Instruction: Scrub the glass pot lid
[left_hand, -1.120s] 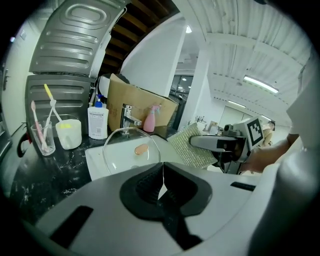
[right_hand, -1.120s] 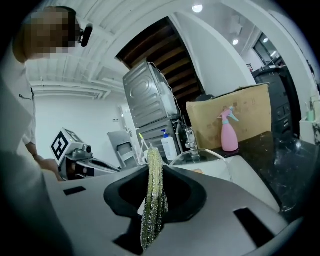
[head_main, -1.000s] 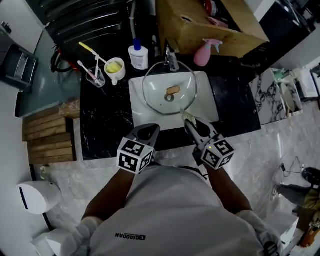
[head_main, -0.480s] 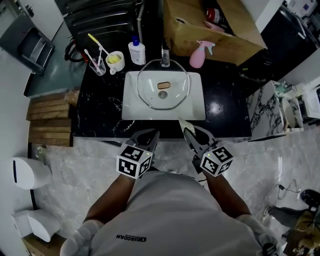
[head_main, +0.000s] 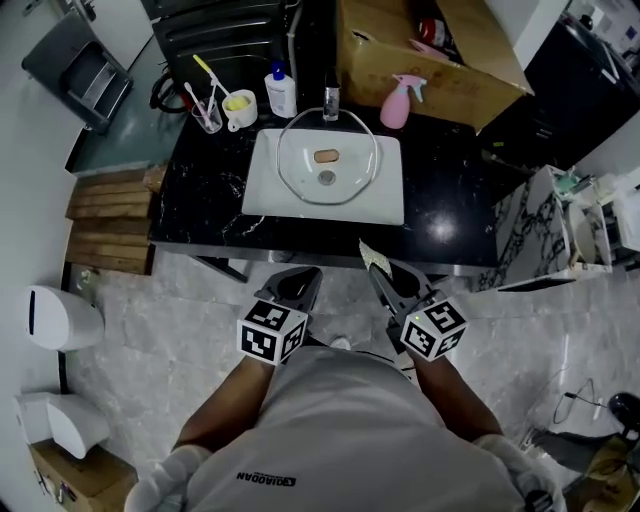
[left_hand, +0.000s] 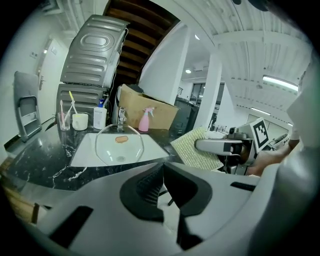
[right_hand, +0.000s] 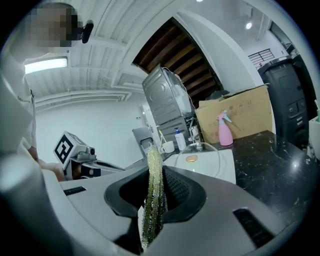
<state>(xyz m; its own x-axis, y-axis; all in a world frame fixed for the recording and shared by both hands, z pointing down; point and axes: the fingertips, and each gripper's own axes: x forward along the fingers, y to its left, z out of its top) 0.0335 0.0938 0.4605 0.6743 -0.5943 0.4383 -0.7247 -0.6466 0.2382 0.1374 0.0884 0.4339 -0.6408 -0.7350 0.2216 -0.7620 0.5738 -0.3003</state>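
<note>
The glass pot lid (head_main: 327, 160) leans upright in the white sink (head_main: 270, 195), its knob facing me; it also shows as the lid (left_hand: 119, 144) and the lid (right_hand: 200, 150) in the two gripper views. Both grippers hang in front of the counter, well short of the sink. My left gripper (head_main: 298, 280) is shut with nothing in it (left_hand: 162, 167). My right gripper (head_main: 382, 268) is shut on a yellow-green scouring pad (head_main: 372, 256), which stands edge-on between the jaws (right_hand: 151, 185). The left gripper view shows the pad (left_hand: 192, 146) from the side.
Behind the sink stand a faucet (head_main: 331, 103), a soap bottle (head_main: 281, 93), a mug (head_main: 240, 108), a toothbrush cup (head_main: 207, 118) and a pink spray bottle (head_main: 398, 103). A cardboard box (head_main: 425, 50) sits at the back. The black counter (head_main: 455, 200) edge lies ahead; a wooden pallet (head_main: 108, 220) is left.
The person has stepped back from the counter, so the sink and lid now lie farther ahead. Both grippers stay shut, and the pad remains in the right one.
</note>
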